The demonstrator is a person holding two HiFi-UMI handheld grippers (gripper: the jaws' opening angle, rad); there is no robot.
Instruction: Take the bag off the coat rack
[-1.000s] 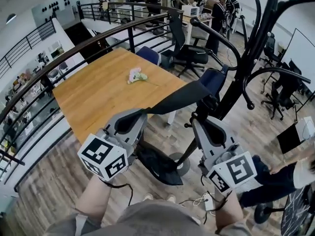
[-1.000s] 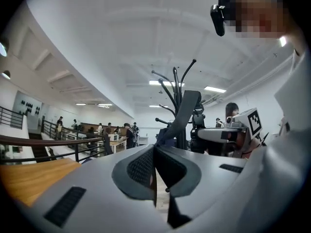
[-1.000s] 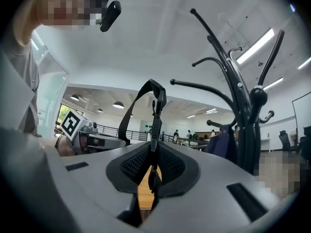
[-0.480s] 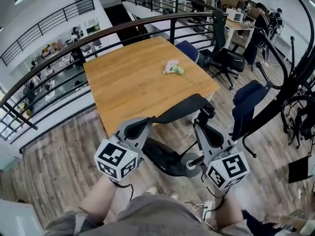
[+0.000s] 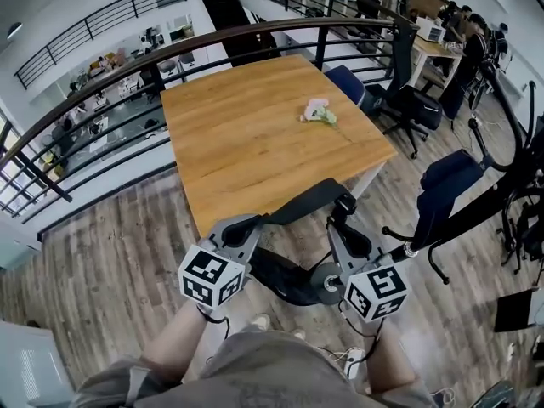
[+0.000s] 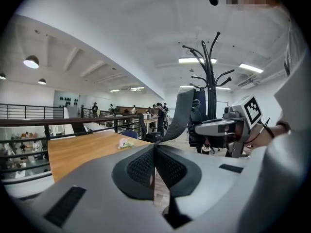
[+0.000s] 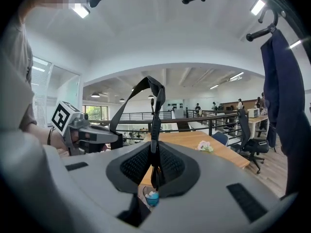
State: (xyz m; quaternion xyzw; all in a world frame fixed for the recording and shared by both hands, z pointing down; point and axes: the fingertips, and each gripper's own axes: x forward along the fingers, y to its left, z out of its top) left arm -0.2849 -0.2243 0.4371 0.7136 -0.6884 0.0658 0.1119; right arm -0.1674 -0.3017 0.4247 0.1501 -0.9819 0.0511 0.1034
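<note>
A black bag (image 5: 280, 277) hangs low between my two grippers, its wide black strap (image 5: 308, 201) arching from one to the other. My left gripper (image 5: 259, 221) is shut on one end of the strap (image 6: 181, 111); my right gripper (image 5: 342, 211) is shut on the other end (image 7: 156, 106). The black coat rack (image 5: 484, 204) stands off to the right, apart from the bag, and a navy bag or garment (image 5: 446, 185) hangs on it. In the left gripper view the rack (image 6: 210, 76) rises behind the right gripper (image 6: 228, 127).
A wooden table (image 5: 246, 143) with a small pink and green toy (image 5: 319, 113) lies just ahead. A curved black railing (image 5: 127, 79) runs behind it. Office chairs (image 5: 408, 100) and people at desks are at the far right. The rack's round base (image 5: 327, 284) is near my feet.
Both grippers have stayed shut on the strap and have carried the bag left, away from the rack. The rack has slid to the right edge of the head view; the table is now central.
</note>
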